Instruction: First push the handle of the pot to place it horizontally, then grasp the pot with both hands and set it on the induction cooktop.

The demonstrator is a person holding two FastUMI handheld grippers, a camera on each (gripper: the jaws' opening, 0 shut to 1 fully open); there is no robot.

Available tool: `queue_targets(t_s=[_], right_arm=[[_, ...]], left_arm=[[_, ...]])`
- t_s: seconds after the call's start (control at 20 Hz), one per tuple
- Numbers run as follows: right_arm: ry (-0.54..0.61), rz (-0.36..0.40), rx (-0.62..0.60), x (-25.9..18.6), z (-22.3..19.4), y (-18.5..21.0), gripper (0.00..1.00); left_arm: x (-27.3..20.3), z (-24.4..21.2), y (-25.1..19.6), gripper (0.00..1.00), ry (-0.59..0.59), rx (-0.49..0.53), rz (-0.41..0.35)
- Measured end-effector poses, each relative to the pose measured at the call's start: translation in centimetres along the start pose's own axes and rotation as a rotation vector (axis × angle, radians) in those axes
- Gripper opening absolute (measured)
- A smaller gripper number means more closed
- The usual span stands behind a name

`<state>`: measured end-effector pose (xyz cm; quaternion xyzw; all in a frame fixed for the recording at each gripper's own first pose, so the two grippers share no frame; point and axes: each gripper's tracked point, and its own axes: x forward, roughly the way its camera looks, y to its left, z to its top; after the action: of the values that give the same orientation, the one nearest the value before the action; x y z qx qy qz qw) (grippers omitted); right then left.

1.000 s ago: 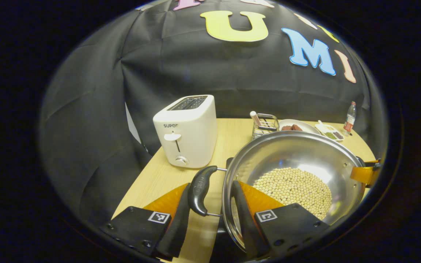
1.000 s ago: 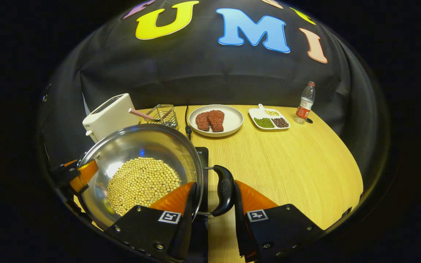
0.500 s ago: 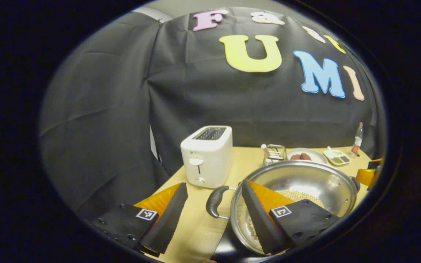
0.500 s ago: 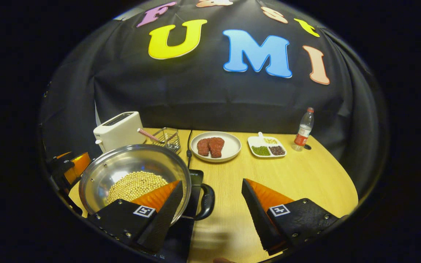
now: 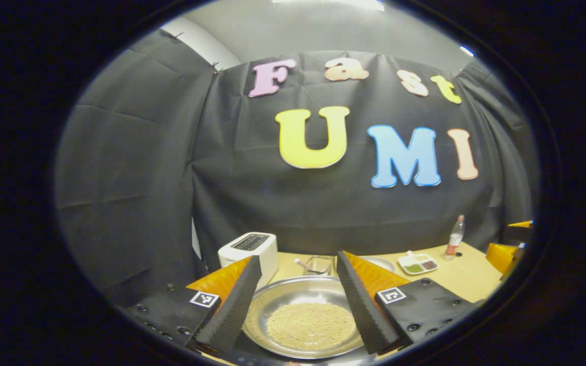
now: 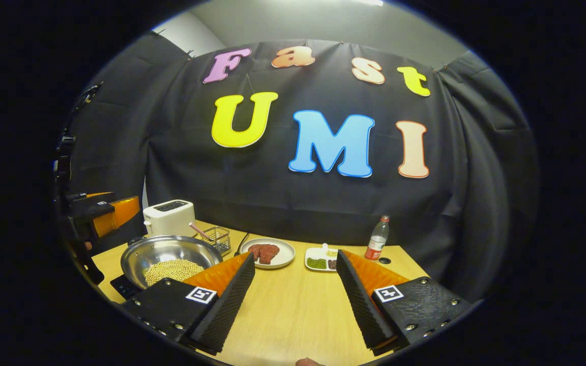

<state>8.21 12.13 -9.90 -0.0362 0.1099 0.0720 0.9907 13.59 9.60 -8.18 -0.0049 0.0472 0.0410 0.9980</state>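
pot (image 6: 171,260) w/ beans sits on the induction cooktop (image 6: 121,286), near the bench's (image 6: 293,310) front-left corner; placement looks done. Left tool (image 5: 297,300) hangs above the pot, fingers spread wide, gripping nothing. Right tool (image 6: 297,300) over bare bench right of the pot, also spread and empty.

Risks: judging by the right gripper view, cooktop is close to the bench edge, so a low tool swinging in from the side could catch the rim and slide or tip the pot, spilling beans. Can't tell how centred the pot sits on the cooktop; if off-centre, a nudge matters more. Toaster (image 6: 169,217) and wire basket (image 6: 216,238) just behind the pot, plate of meat (image 6: 267,252) near its right, so that side is tight.

Open room: wide bare bench front-centre and right; divided dish (image 6: 321,259) and bottle (image 6: 377,238) sit at the back, well apart from the pot. Up and back toward the person looks free.
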Motion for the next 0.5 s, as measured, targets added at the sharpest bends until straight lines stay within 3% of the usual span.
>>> queue_targets(t_s=[0.25, 0.5], right_arm=[[-0.034, 0.005, 0.038, -4.8, 0.5, -6.6, 0.97], [-0.037, 0.007, 0.078, -8.2, 1.0, -10.1, 0.97]], left_arm=[[-7.2, 3.1, -8.6, 0.97, -0.057, -0.016, -0.049], [-12.4, 5.6, -13.3, 1.0, -0.08, -0.023, -0.071]])
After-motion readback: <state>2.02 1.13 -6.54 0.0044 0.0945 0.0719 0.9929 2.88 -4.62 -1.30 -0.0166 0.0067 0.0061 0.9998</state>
